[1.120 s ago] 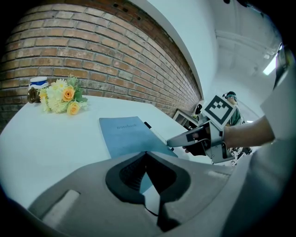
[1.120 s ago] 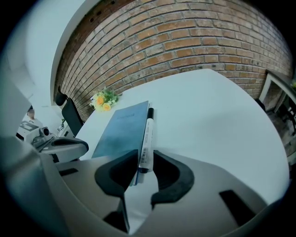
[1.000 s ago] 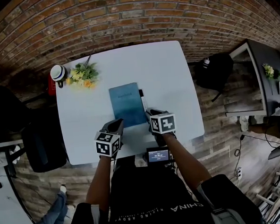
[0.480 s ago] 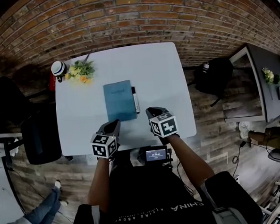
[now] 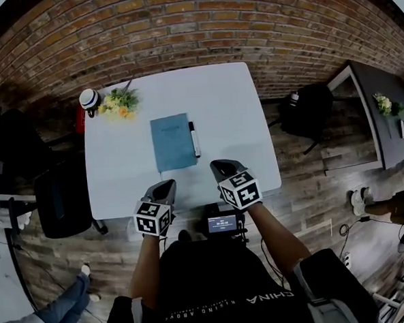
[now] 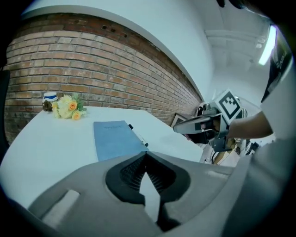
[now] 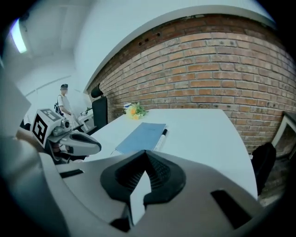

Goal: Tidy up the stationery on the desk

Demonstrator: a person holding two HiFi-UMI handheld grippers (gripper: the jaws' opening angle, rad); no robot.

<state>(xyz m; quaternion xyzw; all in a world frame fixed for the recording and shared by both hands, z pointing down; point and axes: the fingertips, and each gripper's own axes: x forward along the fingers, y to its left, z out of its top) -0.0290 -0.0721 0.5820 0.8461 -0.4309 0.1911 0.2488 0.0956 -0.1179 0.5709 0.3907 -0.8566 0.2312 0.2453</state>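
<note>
Left claw closed, empty | right claw just closed, empty | notebook, pen ahead, untouched

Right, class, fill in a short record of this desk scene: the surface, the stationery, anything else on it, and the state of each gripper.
surface: white desk, brick wall behind it
stationery: blue notebook lying flat near the middle; pen alongside its right edge
other items: flowers at the far left corner
left gripper: jaws shut, nothing between them, held near the desk's front edge
right gripper: jaws have just been closing and are now shut, nothing between them, held near the desk's front edge
</note>
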